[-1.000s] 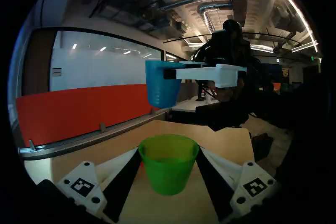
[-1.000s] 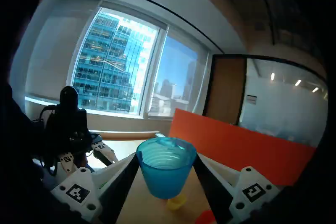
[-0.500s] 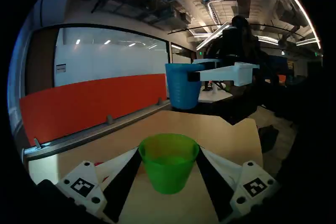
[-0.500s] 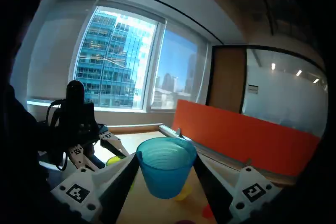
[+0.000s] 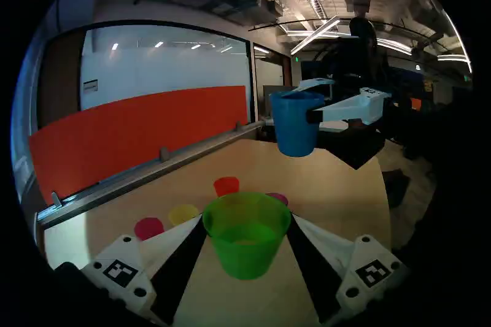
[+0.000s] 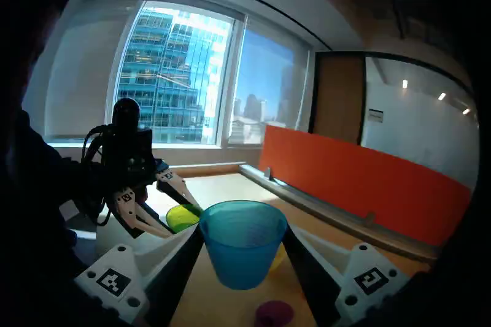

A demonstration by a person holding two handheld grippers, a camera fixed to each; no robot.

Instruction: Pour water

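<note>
The left gripper has its two fingers pressed on either side of a green cup, which sits upright between them above the wooden table. A paler level shows low inside it; whether that is water I cannot tell. The right gripper is clamped the same way on a blue cup, also upright.

From the left gripper view, the blue cup hangs in the air beyond the green one, higher and to the right. Small cups stand on the table beneath: red, yellow, pink and purple. An orange partition runs behind them.

The right gripper view looks the other way. The green cup is off to the left, and a tall window with towers outside stands behind it.
</note>
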